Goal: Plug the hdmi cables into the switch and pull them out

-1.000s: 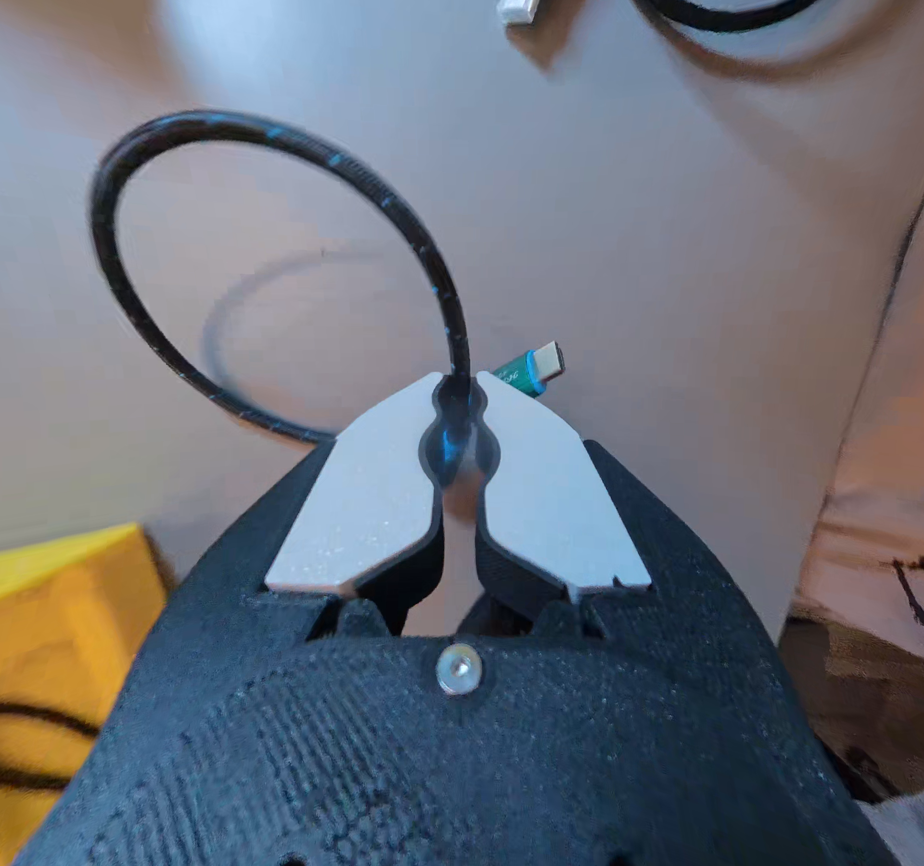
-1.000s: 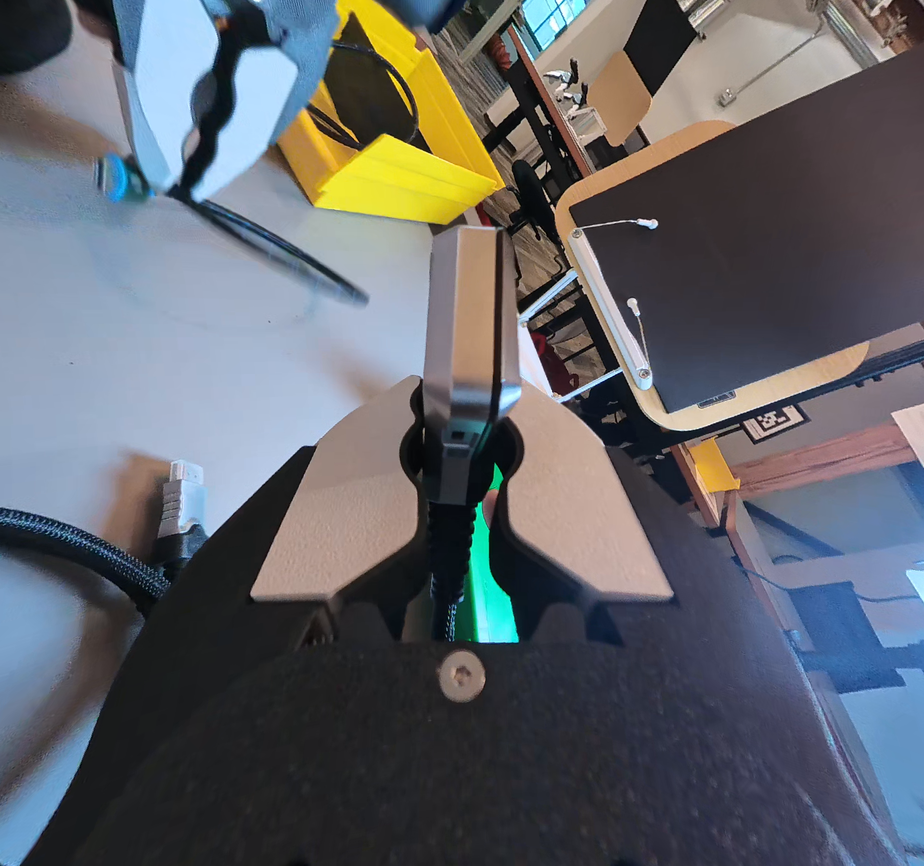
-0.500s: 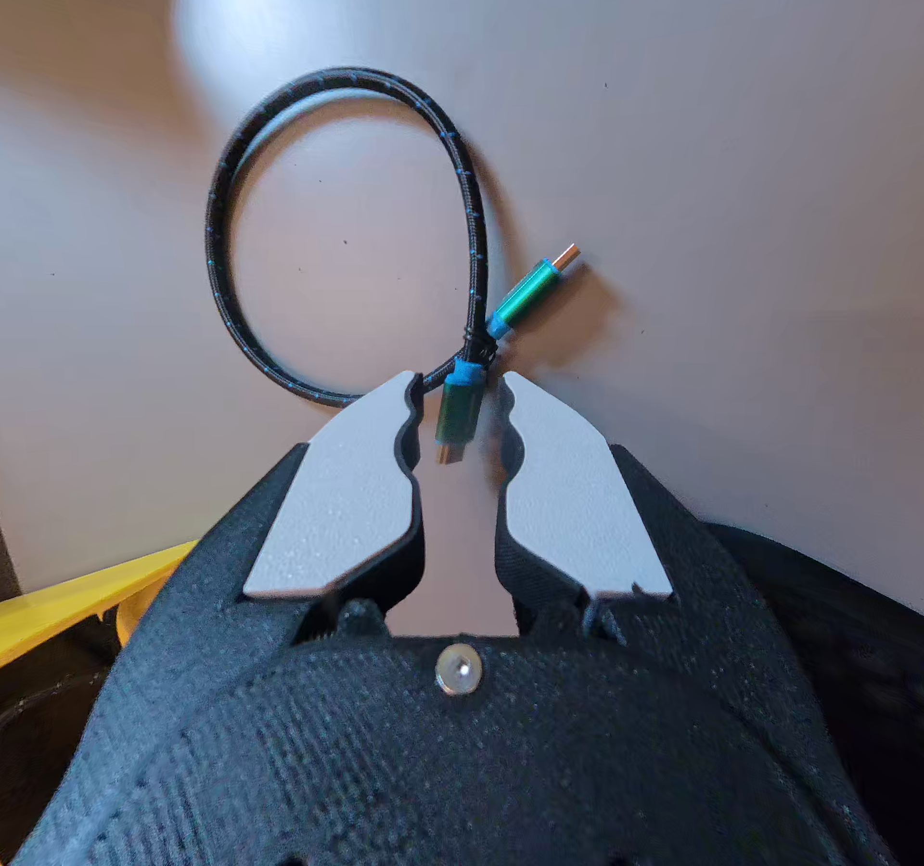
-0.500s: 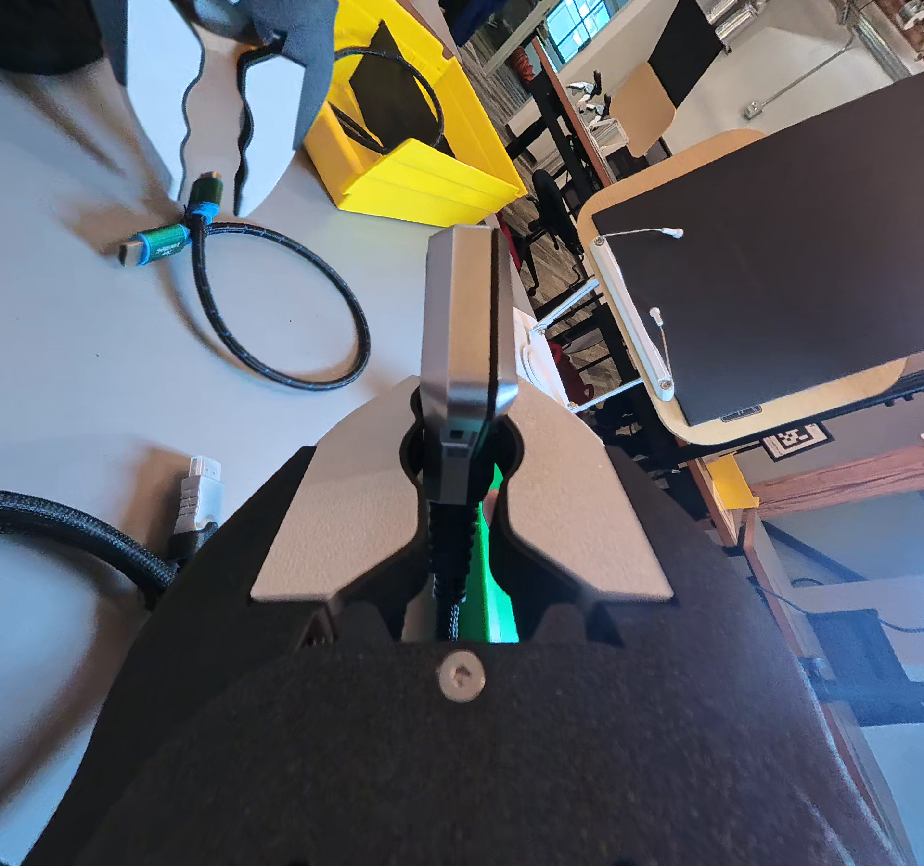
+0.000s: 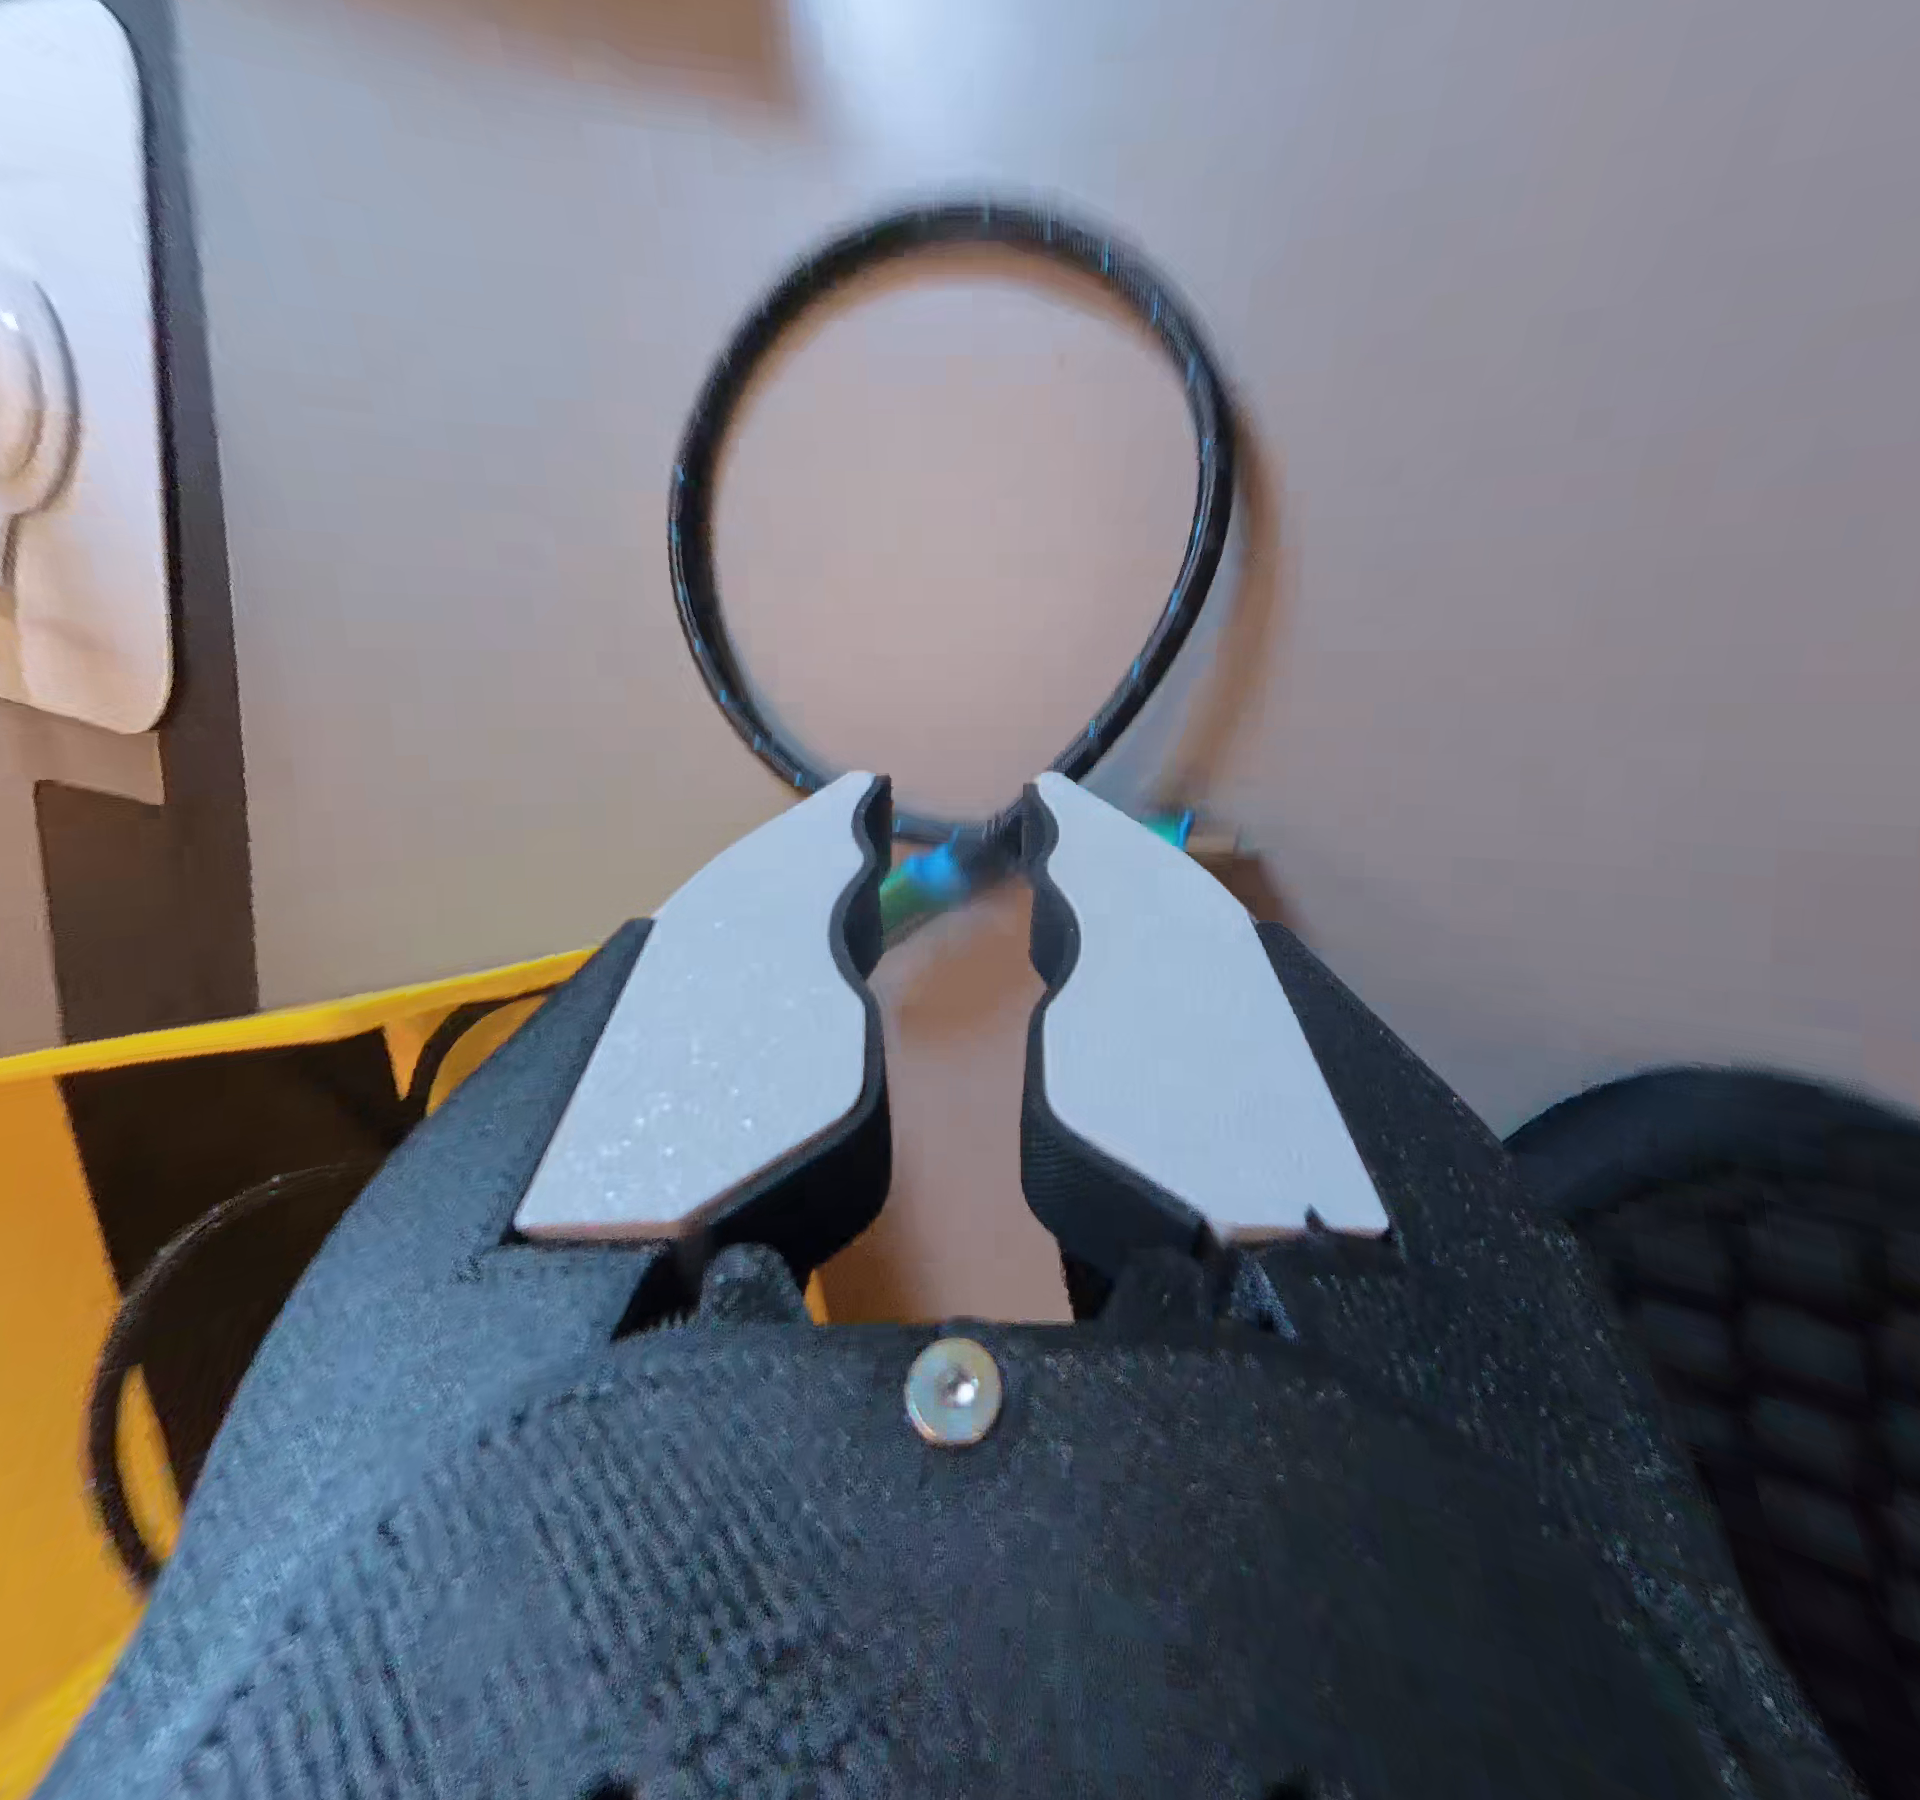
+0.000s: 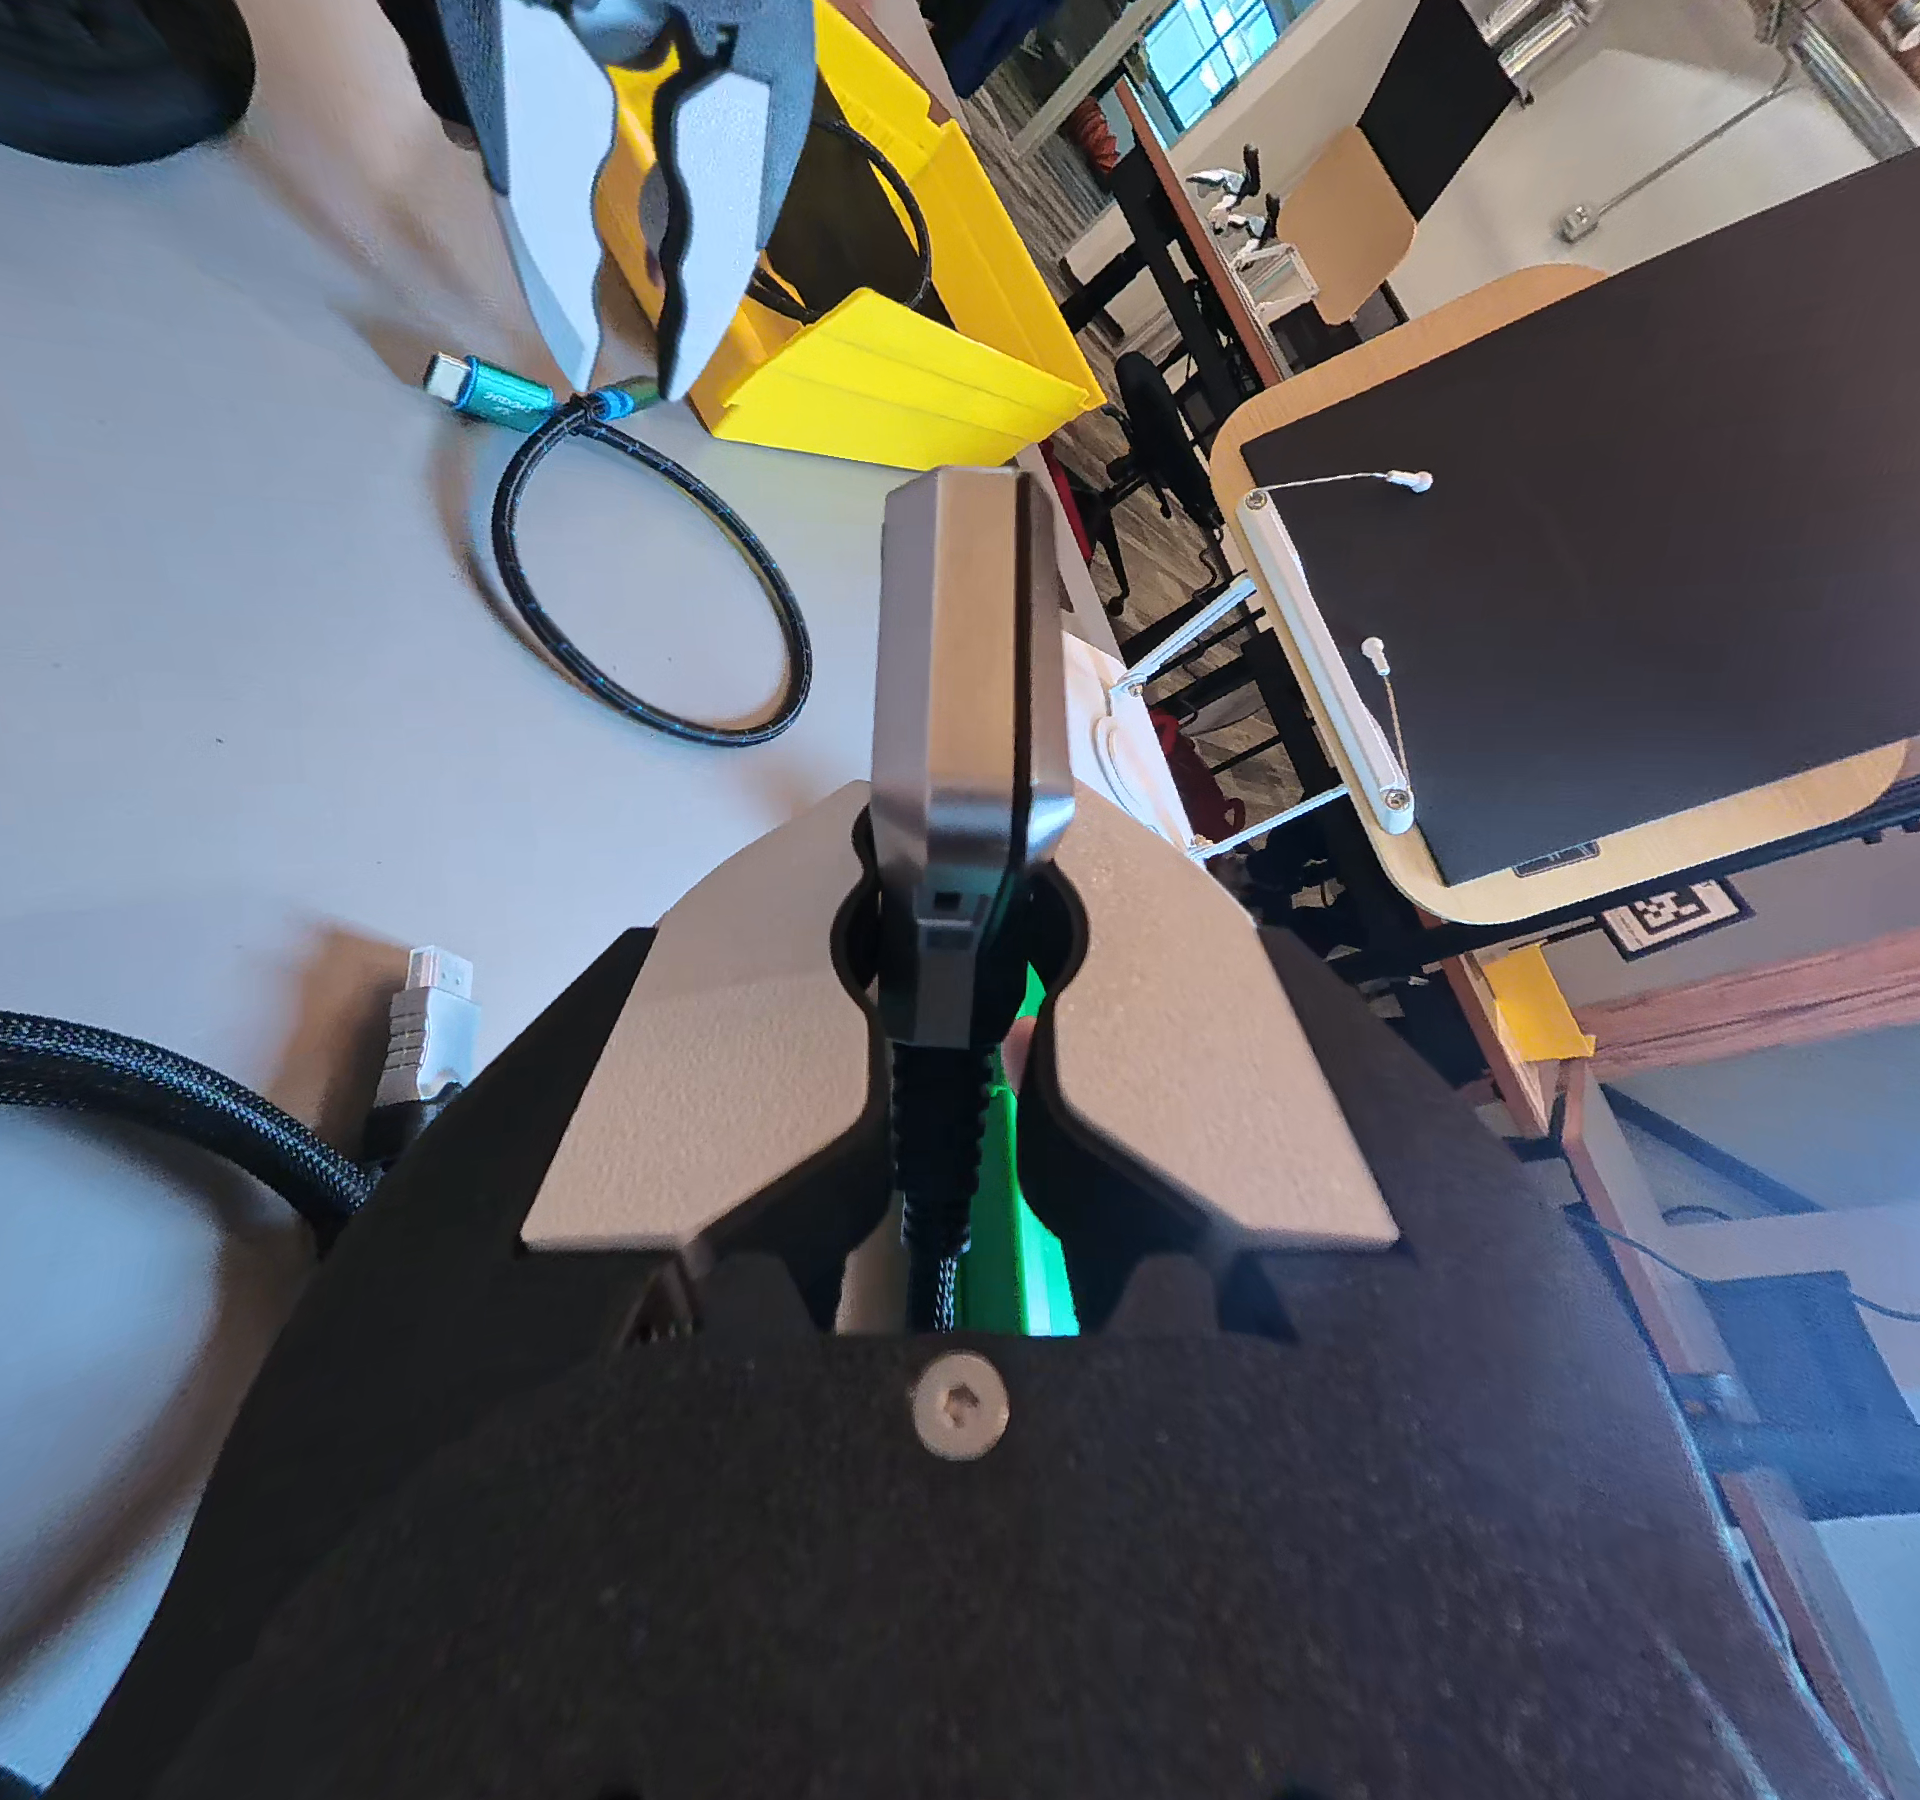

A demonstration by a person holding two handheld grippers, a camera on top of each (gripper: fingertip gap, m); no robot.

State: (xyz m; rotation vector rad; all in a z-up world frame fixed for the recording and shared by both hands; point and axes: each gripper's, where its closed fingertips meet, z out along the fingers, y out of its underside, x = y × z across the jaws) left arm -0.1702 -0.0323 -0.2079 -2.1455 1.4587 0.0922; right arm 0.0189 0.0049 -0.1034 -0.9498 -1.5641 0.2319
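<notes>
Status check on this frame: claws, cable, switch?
Left claw open above short HDMI cable lying looped on table. Right claw shut on switch. Nothing between.

In the right wrist view, bare grey tabletop lies open across the left-centre of the frame, between the looped short HDMI cable above and the thick braided cable with its silver plug at lower left. The yellow bin blocks the upper centre, just beside the loop's teal connectors, with the left gripper hanging over them, jaws apart. A black mesh object fills the upper left corner. Right of centre the table edge drops away
</notes>
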